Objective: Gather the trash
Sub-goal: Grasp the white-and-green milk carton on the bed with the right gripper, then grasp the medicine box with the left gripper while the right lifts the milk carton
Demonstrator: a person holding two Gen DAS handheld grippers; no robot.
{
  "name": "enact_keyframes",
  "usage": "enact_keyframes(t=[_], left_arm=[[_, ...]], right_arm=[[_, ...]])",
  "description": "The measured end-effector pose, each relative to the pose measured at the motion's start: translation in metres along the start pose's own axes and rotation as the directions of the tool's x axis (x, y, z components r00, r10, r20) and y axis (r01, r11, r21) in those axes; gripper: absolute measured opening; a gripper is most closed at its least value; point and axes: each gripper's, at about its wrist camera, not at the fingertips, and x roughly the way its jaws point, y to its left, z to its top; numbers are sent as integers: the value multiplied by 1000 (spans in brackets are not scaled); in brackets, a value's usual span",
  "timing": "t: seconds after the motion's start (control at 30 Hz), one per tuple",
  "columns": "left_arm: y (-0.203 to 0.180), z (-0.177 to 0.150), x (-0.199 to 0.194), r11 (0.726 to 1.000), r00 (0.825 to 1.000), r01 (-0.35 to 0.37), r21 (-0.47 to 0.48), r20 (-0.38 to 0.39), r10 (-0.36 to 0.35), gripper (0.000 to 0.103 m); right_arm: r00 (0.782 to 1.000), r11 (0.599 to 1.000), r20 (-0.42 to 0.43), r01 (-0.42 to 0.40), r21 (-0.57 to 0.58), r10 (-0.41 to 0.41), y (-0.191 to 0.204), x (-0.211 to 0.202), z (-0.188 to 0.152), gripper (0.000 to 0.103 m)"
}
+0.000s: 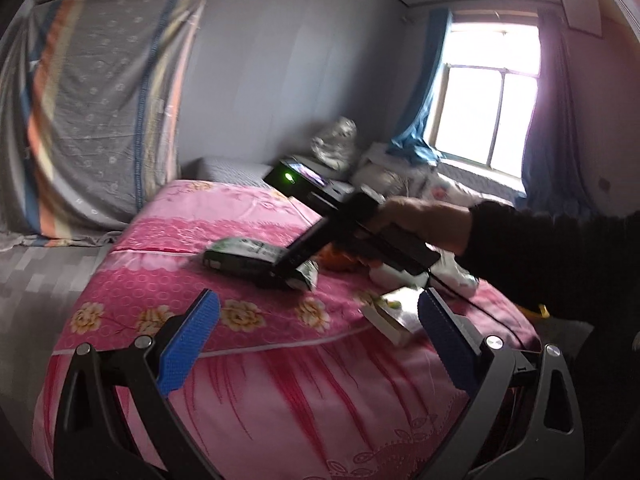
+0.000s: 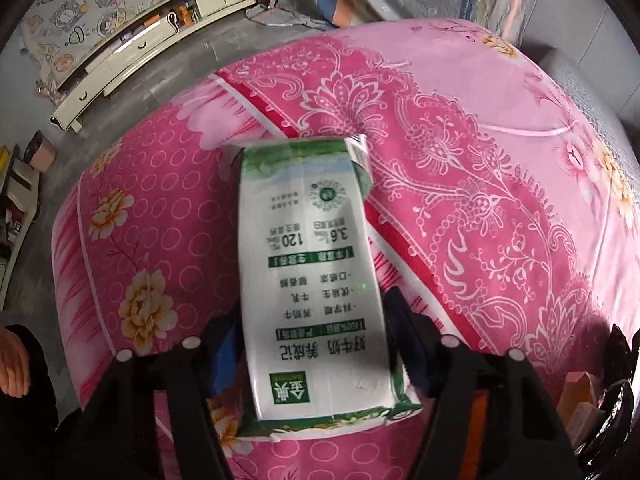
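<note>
The milk carton [image 2: 316,280] lies flat on the pink floral bedspread [image 2: 480,184], lengthwise between the fingers of the right gripper [image 2: 316,336], which points steeply down at it with a finger along each long side. The pads look to be against the carton's sides, though its bulk hides the contact, so I cannot say for certain that they are pinching it. It is a paperboard box and probably empty, so likely light and somewhat stiff, with walls that would buckle under a hard squeeze and a waxy skin that could slip. The narrow sides near the middle, where the fingers stand now, seem the sound place to hold it. The left gripper [image 1: 316,344] hangs spread wide and empty over the near edge of the bed, well short of the carton. Its view shows what the right wrist view cannot: the right gripper from the side, gripped by a hand [image 1: 424,224], tilted down onto the carton, and more litter beyond and beside it, namely a small flat box [image 1: 394,316] just inside the left gripper's right finger, something orange and a white wad. The right wrist view alone shows the carton's printed face and how it sits between the fingers.
</note>
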Motion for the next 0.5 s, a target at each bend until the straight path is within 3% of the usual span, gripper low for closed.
enact_keyframes(t=[0.17, 0.27, 0.37, 0.5], left_arm=[[-22, 7, 23, 989, 997, 65, 133, -61, -57, 95], [-38, 15, 42, 964, 989, 127, 232, -101, -106, 95], [-50, 23, 64, 934, 974, 209, 288, -152, -171, 95], [-74, 24, 101, 864, 931, 340, 371, -262, -253, 95]], right_arm=[[994, 997, 97, -61, 47, 57, -13, -42, -14, 58], [979, 991, 189, -96, 92, 77, -28, -82, -33, 59], [954, 981, 287, -135, 143, 89, -42, -127, -66, 59], [920, 964, 385, -159, 215, 66, -60, -177, -124, 59]])
